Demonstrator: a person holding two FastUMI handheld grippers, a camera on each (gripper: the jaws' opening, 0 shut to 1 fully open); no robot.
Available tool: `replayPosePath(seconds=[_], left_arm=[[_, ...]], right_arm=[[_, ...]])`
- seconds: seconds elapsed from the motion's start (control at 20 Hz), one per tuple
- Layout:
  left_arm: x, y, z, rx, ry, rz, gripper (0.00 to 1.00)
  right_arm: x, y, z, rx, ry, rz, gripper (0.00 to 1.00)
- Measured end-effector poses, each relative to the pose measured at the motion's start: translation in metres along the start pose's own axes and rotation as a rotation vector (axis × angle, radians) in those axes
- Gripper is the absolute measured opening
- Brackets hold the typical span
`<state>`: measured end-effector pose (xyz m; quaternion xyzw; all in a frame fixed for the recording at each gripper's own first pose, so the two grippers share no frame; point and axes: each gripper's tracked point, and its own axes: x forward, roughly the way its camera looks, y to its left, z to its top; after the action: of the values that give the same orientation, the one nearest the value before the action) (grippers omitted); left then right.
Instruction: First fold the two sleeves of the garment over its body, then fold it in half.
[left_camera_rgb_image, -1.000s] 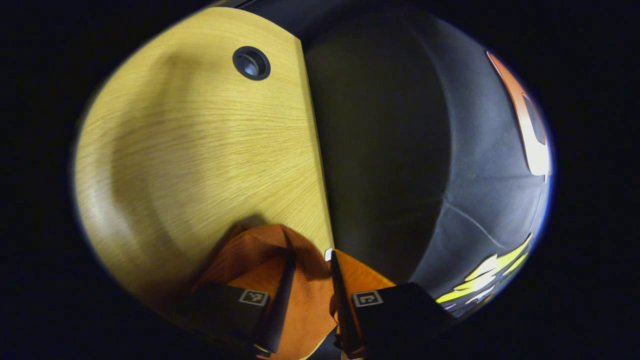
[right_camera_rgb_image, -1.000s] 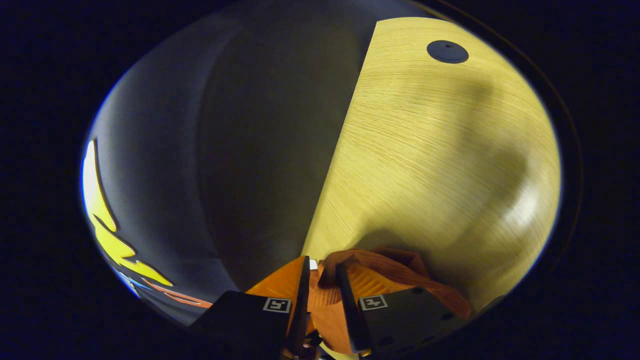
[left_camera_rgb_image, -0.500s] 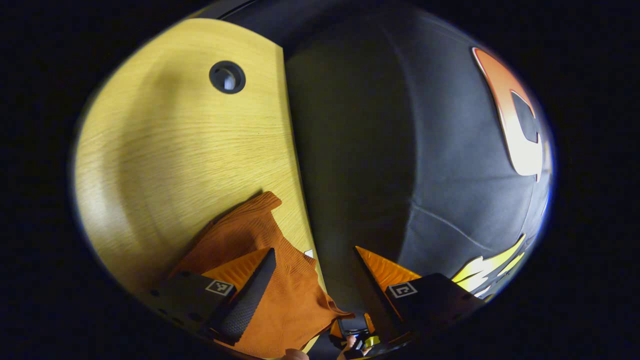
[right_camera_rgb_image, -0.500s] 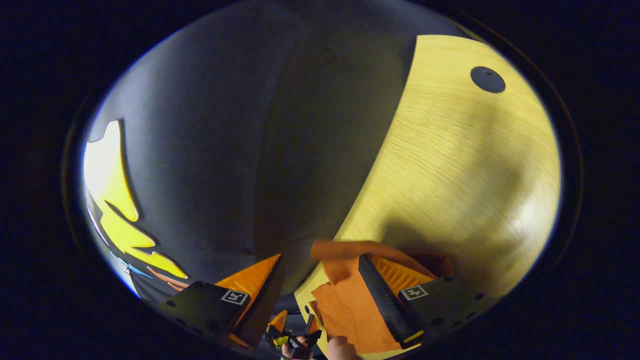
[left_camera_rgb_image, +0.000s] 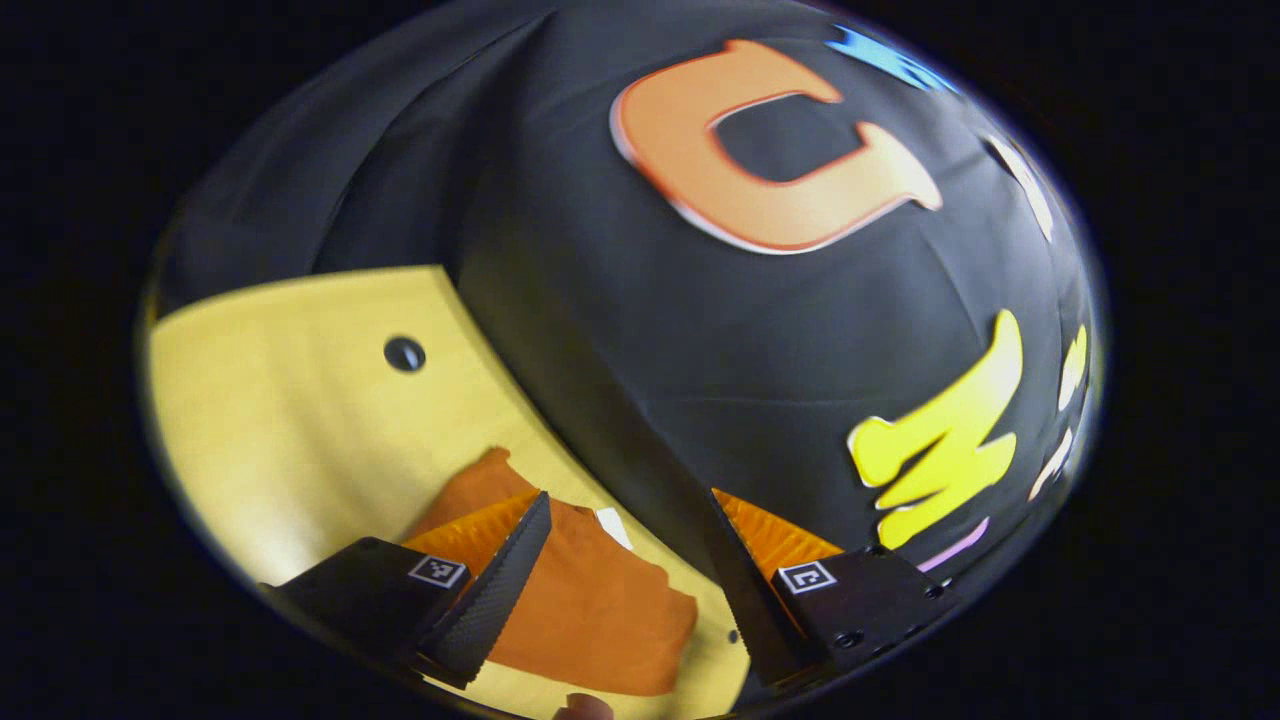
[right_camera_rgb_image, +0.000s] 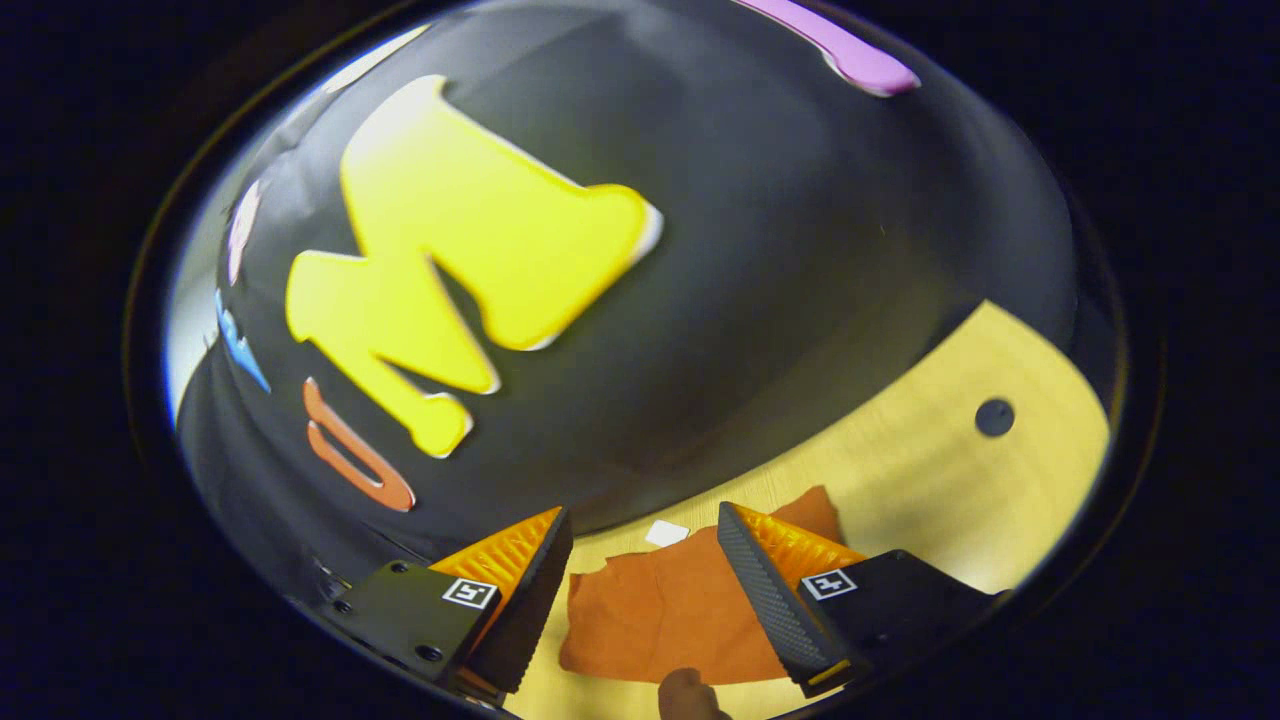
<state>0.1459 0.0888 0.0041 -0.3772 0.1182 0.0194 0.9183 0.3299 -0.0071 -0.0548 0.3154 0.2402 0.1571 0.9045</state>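
Fingers of the left gripper (left_camera_rgb_image: 625, 560) stand wide apart at the bottom of the left gripper view, holding nothing. Between and beyond them lies the orange garment (left_camera_rgb_image: 590, 610), flat on the pale wooden table (left_camera_rgb_image: 280, 400); its near edge is cut off by the bottom of the view, and the gripper's left finger covers part of its left side. A small white tag (left_camera_rgb_image: 613, 525) sits at the garment's far edge, close to the table's edge. A fingertip (left_camera_rgb_image: 583, 708) of a person peeks in at the very bottom, mostly cut off. A dark round hole (left_camera_rgb_image: 404, 353) marks the table farther out.

In the right gripper view, the right gripper (right_camera_rgb_image: 645, 575) also has its fingers spread wide, empty. The garment (right_camera_rgb_image: 670, 620) lies between them on the table (right_camera_rgb_image: 930, 480), with the white tag (right_camera_rgb_image: 667, 533) at its far edge. A fingertip (right_camera_rgb_image: 685, 695) touches or overlaps the garment's near edge; which one is unclear. A dark round spot (right_camera_rgb_image: 994, 417) shows on the table to the right. The picture is blurred, so folds in the cloth are hard to make out.
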Motion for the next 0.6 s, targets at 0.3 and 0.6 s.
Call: replayPosePath(seconds=[0.3, 0.6], left_arm=[[-0.110, -0.017, 0.046, 0.395, -0.180, 0.097, 0.98], [-0.211, -0.018, 0.040, 0.543, -0.229, 0.031, 1.00]], right_arm=[[-0.064, 0.092, -0.008, -0.392, -0.198, -0.106, 0.97], [-0.144, 0.138, -0.053, -0.544, -0.352, -0.236, 0.97]])
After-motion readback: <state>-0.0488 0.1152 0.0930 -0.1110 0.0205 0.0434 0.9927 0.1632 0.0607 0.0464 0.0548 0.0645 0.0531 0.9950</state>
